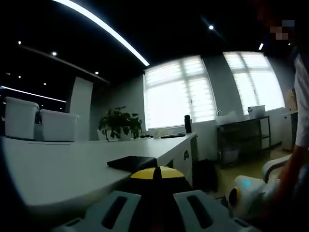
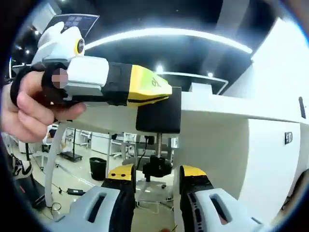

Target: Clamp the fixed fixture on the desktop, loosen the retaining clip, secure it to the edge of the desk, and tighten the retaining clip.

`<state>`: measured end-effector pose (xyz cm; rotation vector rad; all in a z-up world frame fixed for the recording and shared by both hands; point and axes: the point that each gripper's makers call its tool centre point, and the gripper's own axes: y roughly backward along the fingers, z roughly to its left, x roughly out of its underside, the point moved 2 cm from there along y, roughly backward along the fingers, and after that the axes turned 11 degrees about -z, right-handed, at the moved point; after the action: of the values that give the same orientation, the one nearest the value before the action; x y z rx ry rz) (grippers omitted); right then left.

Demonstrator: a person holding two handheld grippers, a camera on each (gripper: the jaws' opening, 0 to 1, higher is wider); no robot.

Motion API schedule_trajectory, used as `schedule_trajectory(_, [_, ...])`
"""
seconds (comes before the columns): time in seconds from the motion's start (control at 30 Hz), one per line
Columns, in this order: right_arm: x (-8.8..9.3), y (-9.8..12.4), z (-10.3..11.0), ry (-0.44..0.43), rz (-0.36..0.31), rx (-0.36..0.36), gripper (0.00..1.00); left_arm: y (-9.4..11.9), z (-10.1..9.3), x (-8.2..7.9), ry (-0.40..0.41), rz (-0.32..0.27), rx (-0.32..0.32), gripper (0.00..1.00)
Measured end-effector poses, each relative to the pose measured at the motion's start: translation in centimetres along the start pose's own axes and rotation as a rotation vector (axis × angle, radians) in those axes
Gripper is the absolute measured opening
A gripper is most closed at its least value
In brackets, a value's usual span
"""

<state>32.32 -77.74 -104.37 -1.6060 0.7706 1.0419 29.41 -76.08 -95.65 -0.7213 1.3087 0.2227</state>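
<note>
The black clamp fixture [image 2: 159, 113] sits over the edge of the white desk [image 2: 217, 108]. Its threaded screw [image 2: 158, 144] hangs down to a black knob [image 2: 156, 167] under the desktop. In the left gripper view its flat top plate [image 1: 133, 163] lies on the desk. My left gripper [image 1: 154, 173] is shut on the fixture, yellow tips together; in the right gripper view the left gripper [image 2: 166, 91] comes in from the left, held by a hand. My right gripper [image 2: 157, 176] is open below the desk, its yellow-tipped jaws either side of the knob and apart from it. The right gripper [image 1: 235, 195] also shows low on the right.
White boxes [image 1: 38, 124] and a potted plant [image 1: 120, 124] stand far back on the desk. A dark shelf unit [image 1: 244, 140] stands by the windows. A person's arm [image 1: 289, 179] is at the right. Below the desk are chair legs, a black bin [image 2: 98, 168] and floor cables.
</note>
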Motion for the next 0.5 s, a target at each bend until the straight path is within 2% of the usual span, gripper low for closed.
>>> schedule_trajectory(0.07, [0.9,-0.6,-0.4,0.017,0.042,0.027,0.33,0.0,0.0,0.0,-0.005,0.005,0.004,0.02])
schedule_trajectory(0.1, [0.8,-0.9,-0.5,0.011,0.033,0.025,0.33,0.0,-0.1,0.0,-0.009,0.009,0.005,0.02])
schedule_trajectory(0.13, [0.9,-1.0,-0.2,-0.041,0.033,0.028,0.33,0.0,-0.1,0.0,-0.017,0.009,0.006,0.02])
schedule_trajectory(0.23, [0.7,-1.1,0.2,-0.028,0.026,0.002,0.27,0.0,-0.1,0.0,-0.013,0.009,0.006,0.02])
schedule_trajectory(0.33, [0.6,-0.9,0.2,-0.021,0.017,-0.003,0.25,0.0,-0.1,0.0,-0.015,0.009,0.007,0.02])
schedule_trajectory(0.43, [0.7,-1.0,0.2,-0.047,0.01,-0.043,0.25,0.0,-0.1,0.0,-0.015,0.01,0.008,0.02])
schedule_trajectory(0.5, [0.9,-1.4,0.4,-0.086,0.001,-0.107,0.25,0.0,-0.1,0.0,-0.012,0.007,0.008,0.02])
